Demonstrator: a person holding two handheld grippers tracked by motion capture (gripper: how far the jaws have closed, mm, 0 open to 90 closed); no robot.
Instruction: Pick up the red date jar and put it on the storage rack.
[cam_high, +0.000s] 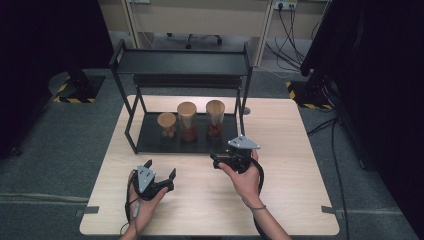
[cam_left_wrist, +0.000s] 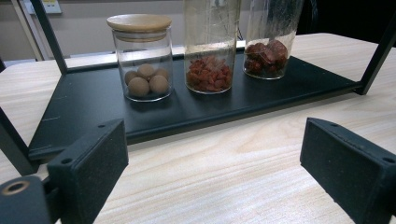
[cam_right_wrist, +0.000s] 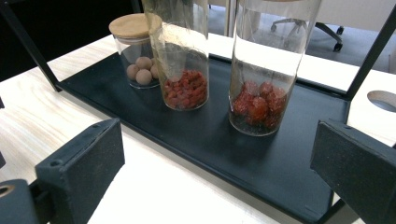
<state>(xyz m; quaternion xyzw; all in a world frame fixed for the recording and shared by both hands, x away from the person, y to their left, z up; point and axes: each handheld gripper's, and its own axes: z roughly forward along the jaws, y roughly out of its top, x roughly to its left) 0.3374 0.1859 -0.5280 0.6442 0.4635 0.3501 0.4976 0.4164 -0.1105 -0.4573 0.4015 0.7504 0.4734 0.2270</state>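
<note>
The right hand-held gripper (cam_high: 216, 161) stands open and empty, its two pads wide apart, just short of the front edge of the black rack's lower shelf (cam_right_wrist: 261, 168). Straight ahead of it, slightly to the right between its jaws, stands the tall glass jar of dark red fruit (cam_right_wrist: 268, 70); just left of that is a second tall jar of small red pieces (cam_right_wrist: 183, 56), and farther left and behind, a short jar of round brown balls (cam_right_wrist: 137, 51) with a wooden lid.

The left hand-held gripper (cam_high: 159, 175) rests on the bench (cam_high: 280, 200), also open with nothing in it, well back from the shelf.

The nearest jar looks like thin clear glass: stiff, smooth, and likely slippery under the pads, and breakable if knocked against the rack's posts. With only a little fruit at the bottom it is probably light, but tall, so it could tip if pushed high up. A hold across the body, around mid-height or a bit lower, seems safest. The neighbouring jar stands near, so the left pad has limited room.
</note>
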